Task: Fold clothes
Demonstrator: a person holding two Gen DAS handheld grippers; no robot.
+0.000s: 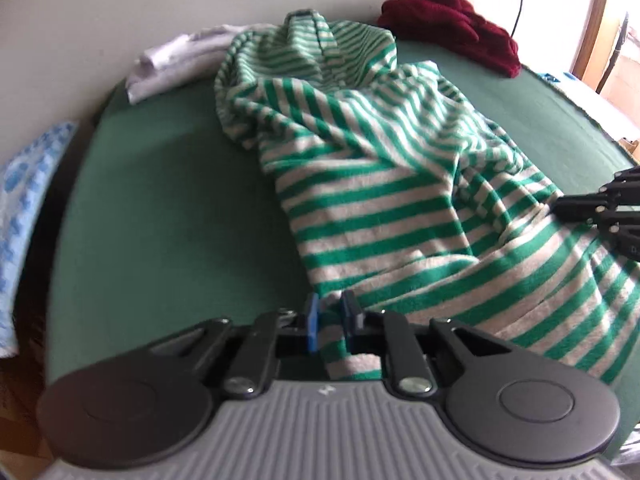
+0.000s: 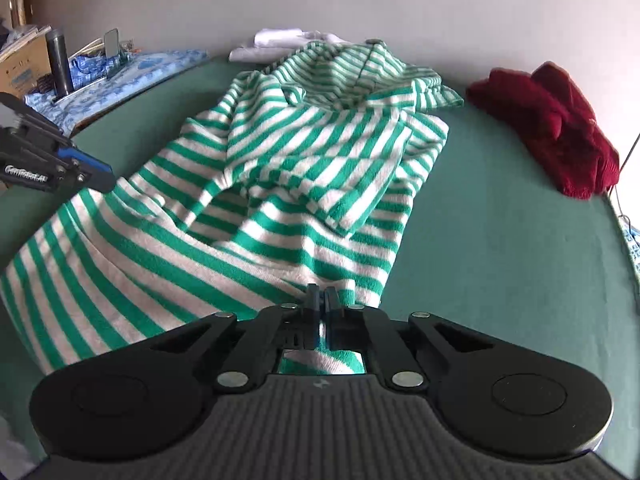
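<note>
Both the left gripper and the right gripper pinch the near hem of the green-striped shirt lying crumpled on the green table.

Green table cover, plain white wall behind. Far left: cardboard box, dark flask. Bright daylight from window far right.
</note>
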